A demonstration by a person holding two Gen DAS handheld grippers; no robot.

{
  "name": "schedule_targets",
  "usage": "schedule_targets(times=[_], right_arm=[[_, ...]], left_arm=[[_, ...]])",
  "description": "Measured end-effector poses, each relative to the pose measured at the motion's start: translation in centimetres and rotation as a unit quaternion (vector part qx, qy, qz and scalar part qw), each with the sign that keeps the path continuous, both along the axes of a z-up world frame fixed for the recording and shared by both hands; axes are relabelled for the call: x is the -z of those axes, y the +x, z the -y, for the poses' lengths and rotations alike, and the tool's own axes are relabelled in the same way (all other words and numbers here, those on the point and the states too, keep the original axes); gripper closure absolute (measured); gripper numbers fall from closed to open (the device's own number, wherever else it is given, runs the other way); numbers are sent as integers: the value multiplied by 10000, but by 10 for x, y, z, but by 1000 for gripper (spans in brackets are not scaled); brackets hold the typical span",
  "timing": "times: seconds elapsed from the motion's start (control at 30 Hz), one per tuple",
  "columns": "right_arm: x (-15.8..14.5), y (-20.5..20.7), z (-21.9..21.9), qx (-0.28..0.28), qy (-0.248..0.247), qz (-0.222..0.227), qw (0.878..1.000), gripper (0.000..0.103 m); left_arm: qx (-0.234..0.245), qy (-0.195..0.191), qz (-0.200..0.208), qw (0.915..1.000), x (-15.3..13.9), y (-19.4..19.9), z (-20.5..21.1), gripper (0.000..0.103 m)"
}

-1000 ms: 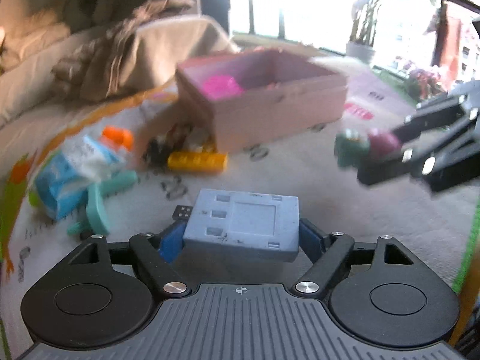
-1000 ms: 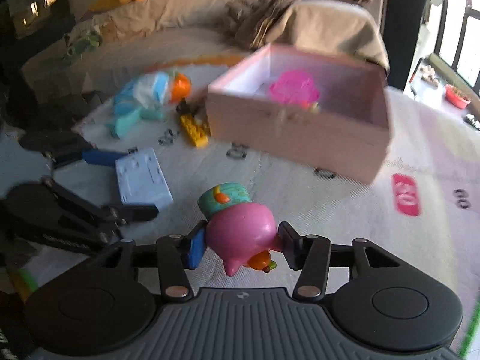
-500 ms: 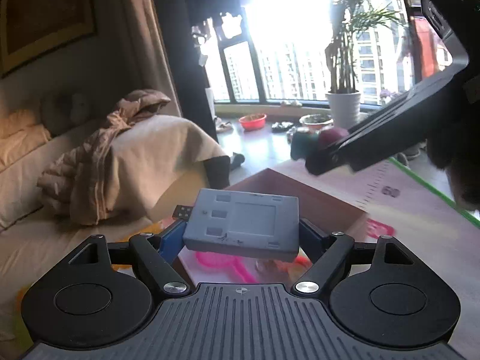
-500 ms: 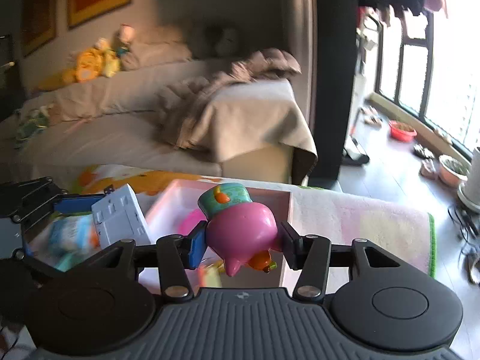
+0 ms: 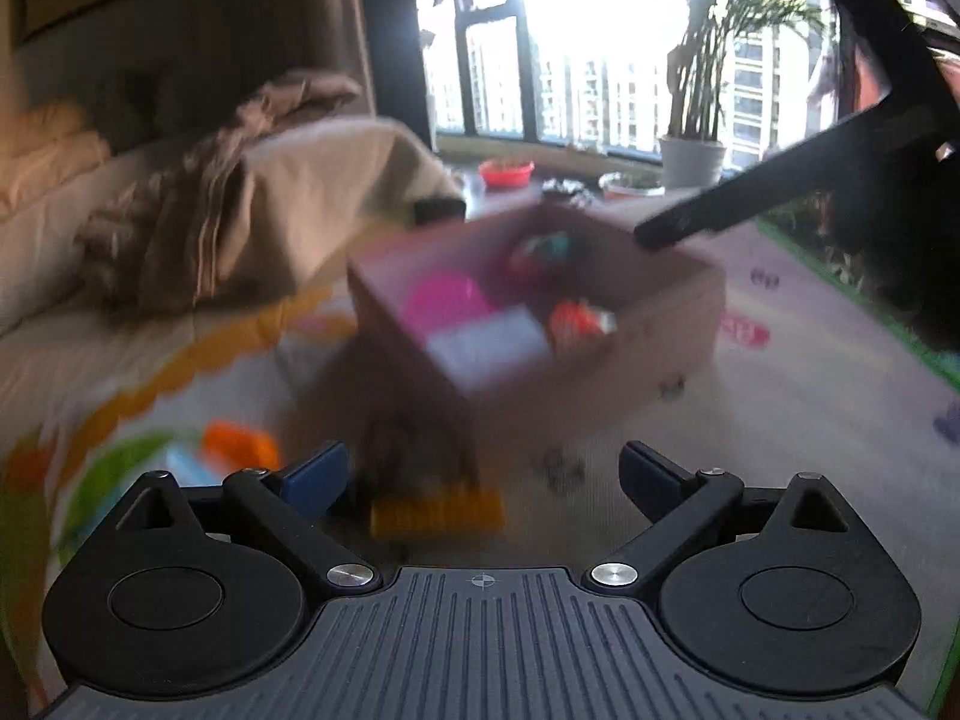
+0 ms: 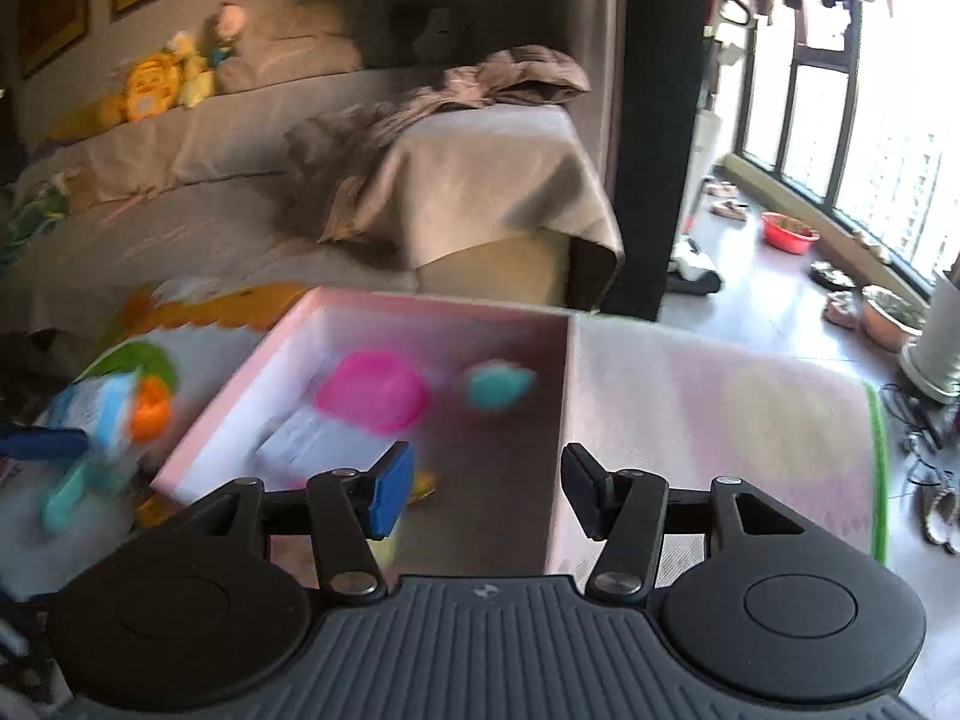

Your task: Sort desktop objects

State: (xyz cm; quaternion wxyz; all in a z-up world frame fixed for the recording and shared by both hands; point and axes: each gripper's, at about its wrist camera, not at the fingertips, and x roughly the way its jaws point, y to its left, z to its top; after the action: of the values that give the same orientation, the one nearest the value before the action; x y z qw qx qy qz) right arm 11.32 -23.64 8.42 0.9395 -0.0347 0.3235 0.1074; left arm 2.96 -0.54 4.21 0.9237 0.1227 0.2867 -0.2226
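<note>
While the left gripper point(image 5: 480, 474) spreads its jaws wider, nothing sits between its blue pads, and it hangs just short of the pink box point(image 5: 600, 372) on the play mat point(image 5: 810, 396). Over in the right wrist view, the right gripper point(image 6: 486, 486) is easing its jaws apart too, also with nothing between them, poised right over the near corner of the same box point(image 6: 558, 420).

Look inside that box! A grey-blue flat block point(image 6: 312, 441) lies against the near left wall, a bright pink piece point(image 6: 372, 390) sits just behind it, and a teal-topped toy point(image 6: 498, 384) shows toward the far side, blurred. From the left wrist view the same load appears: the pale block point(image 5: 489, 342) at the near corner, the pink piece point(image 5: 447, 300) beside it, a red-orange item point(image 5: 579, 321) to its right and the teal toy point(image 5: 549, 249) further back, all smeared by motion.

Out on the mat, a yellow brick point(image 5: 435, 513) lies just ahead of the left gripper, with an orange piece point(image 5: 240, 444) off to its left. The right wrist view picks up a blue-and-white packet point(image 6: 99, 408) with an orange cap point(image 6: 150, 408) and a teal handle-shaped toy point(image 6: 69, 492) left of the box. A finger of the right gripper point(image 5: 780, 174) slants in above the box's far right corner.
</note>
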Motion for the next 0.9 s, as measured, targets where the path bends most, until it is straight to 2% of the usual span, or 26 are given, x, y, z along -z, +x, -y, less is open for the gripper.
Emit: schedule_targets(times=[0.07, 0.23, 0.47, 0.5, 0.53, 0.6, 0.67, 0.77, 0.83, 0.9], right_arm=[[2, -17, -4, -162, 71, -21, 9998, 48], [19, -48, -12, -290, 283, -234, 9989, 40], [50, -56, -15, -175, 259, -655, 9974, 40], [52, -55, -14, -148, 280, -691, 9971, 40], [54, -55, -13, -126, 298, -719, 9969, 40], [55, -56, -11, -108, 313, -732, 9968, 40], [56, -56, -12, -117, 312, -722, 9968, 39], [54, -56, -17, -190, 358, -715, 9966, 38], [54, -56, -22, -258, 393, -719, 9963, 34], [54, -56, -30, -347, 410, -731, 9959, 31]], left_arm=[[-168, 86, -32, 9998, 11, -1, -5, 3], [-435, -75, -165, 9989, 20, 25, -11, 3], [-655, 16, -421, 9970, 33, 44, 6, 5], [-670, -4, -437, 9968, 34, 43, 6, 14], [-673, -11, -456, 9967, 35, 41, 5, 30], [-656, -76, -489, 9966, 34, 35, 4, 34], [-616, -78, -501, 9968, 33, 24, 5, 34], [-72, -226, -684, 9974, 33, -3, 10, 31], [241, -236, -714, 9969, 33, -24, 12, 11], [231, -122, -540, 9982, 28, -38, 7, 8]])
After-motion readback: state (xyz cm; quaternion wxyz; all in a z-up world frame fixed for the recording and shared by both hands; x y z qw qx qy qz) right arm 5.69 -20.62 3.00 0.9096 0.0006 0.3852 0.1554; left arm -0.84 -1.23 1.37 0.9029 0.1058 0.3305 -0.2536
